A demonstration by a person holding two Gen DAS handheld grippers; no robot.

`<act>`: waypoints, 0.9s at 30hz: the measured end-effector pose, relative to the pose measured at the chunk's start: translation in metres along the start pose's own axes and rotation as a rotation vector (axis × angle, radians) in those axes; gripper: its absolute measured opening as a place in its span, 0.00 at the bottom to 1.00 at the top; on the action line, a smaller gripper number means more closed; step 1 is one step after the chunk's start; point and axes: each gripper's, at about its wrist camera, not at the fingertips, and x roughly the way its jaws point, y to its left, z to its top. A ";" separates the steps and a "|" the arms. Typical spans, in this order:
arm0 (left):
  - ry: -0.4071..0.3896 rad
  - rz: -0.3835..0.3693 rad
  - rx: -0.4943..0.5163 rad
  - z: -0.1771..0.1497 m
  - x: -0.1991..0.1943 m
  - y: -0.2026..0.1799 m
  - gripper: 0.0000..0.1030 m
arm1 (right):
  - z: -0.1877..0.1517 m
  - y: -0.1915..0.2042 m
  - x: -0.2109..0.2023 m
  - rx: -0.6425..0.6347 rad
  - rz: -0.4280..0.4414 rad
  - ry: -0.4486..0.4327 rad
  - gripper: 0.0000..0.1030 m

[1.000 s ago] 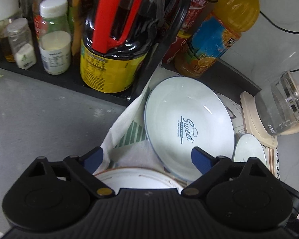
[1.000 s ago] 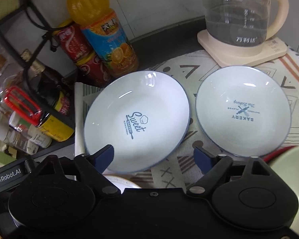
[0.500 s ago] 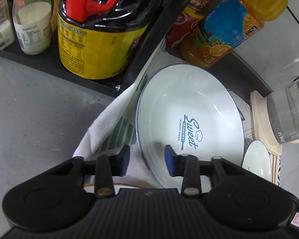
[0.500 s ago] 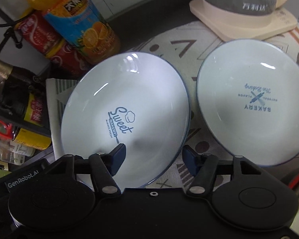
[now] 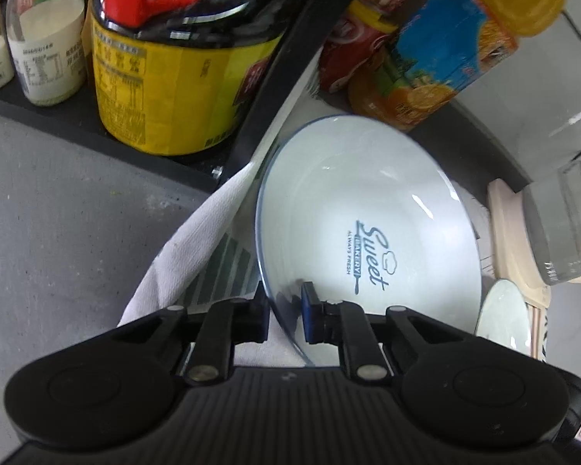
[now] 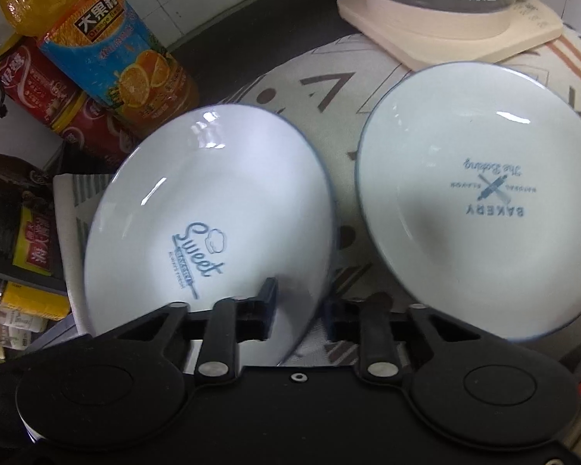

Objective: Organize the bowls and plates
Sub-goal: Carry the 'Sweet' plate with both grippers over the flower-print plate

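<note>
The grey worktop (image 5: 50, 209) is partly covered by a patterned cloth (image 6: 290, 89), on which the "Sweet" plate (image 5: 368, 224) is seen between the orange juice bottle (image 6: 108, 50) and the "Bakery" plate (image 6: 480, 201), face up, its lettering running away from the cameras. Its near rim is pinched from both sides, and it appears tipped, though motion blur leaves this uncertain. Both the left gripper (image 5: 284, 312) and the right gripper (image 6: 300, 310), angled steeply downward, have just been closing onto that rim.
</note>
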 end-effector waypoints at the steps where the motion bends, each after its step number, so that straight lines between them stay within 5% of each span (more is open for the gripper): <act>1: -0.010 -0.008 0.005 0.000 -0.003 0.000 0.12 | 0.001 -0.002 -0.001 0.008 0.011 -0.002 0.18; 9: -0.040 -0.031 0.029 -0.005 -0.024 -0.001 0.13 | -0.002 0.007 -0.035 -0.066 0.061 -0.116 0.12; 27: -0.079 -0.048 0.063 -0.052 -0.079 0.018 0.13 | -0.046 0.005 -0.085 -0.103 0.066 -0.168 0.12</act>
